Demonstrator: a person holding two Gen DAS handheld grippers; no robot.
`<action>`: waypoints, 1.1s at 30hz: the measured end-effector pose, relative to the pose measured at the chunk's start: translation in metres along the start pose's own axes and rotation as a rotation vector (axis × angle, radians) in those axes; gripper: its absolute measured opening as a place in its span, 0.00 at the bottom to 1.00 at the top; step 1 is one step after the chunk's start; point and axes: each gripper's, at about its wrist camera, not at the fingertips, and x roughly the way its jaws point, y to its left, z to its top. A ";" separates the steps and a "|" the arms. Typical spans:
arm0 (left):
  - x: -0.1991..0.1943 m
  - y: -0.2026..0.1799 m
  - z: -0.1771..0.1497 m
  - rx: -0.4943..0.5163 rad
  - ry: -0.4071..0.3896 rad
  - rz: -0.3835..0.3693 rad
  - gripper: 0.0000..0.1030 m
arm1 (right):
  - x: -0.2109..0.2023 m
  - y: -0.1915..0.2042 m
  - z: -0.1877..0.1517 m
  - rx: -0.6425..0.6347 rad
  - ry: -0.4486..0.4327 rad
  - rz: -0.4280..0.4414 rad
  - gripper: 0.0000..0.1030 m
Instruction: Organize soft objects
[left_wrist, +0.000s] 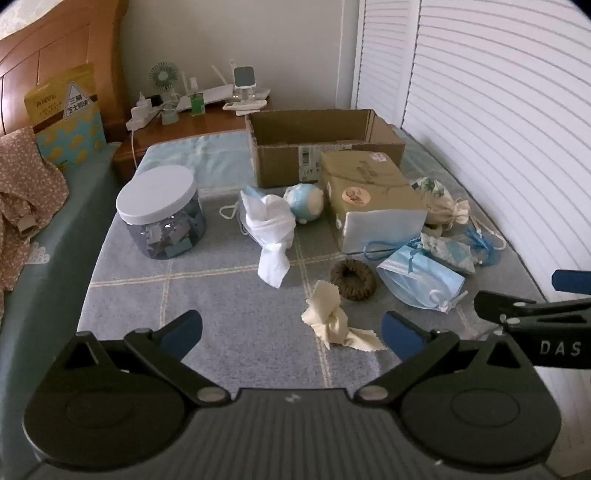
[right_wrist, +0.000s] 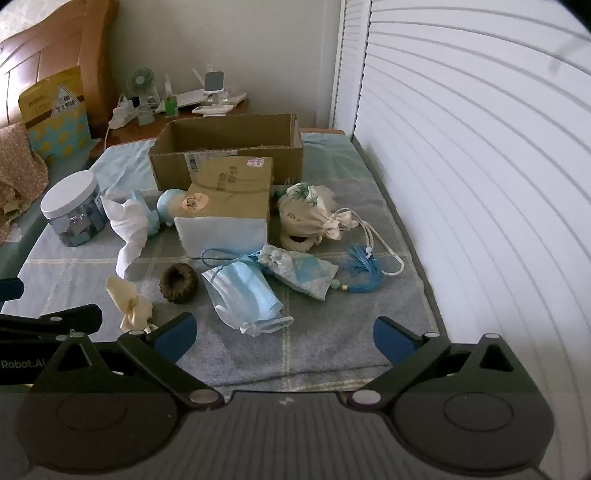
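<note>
The bed cover (left_wrist: 229, 288) is grey-blue with pale check lines. A cream cloth (left_wrist: 332, 325) lies by a dark brown scrunchie (left_wrist: 352, 279). The face mask (right_wrist: 243, 291) is light blue, the tassel (right_wrist: 360, 275) bright blue, the cardboard box (left_wrist: 317, 147) brown.

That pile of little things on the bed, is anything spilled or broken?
Nothing looks spilled or damaged. The soft items lie scattered loose, like the blue face mask and knotted cream cloth, while the open cardboard box shows nothing inside.
</note>
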 end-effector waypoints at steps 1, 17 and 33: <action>0.000 0.000 0.000 -0.001 0.002 -0.001 1.00 | 0.000 0.000 0.000 0.002 -0.001 0.001 1.00; 0.000 0.000 0.002 -0.028 0.010 -0.021 0.99 | -0.002 -0.001 0.002 0.003 -0.004 -0.002 1.00; 0.000 0.000 0.002 -0.030 0.010 -0.022 0.99 | -0.001 -0.001 0.004 -0.001 0.001 -0.013 1.00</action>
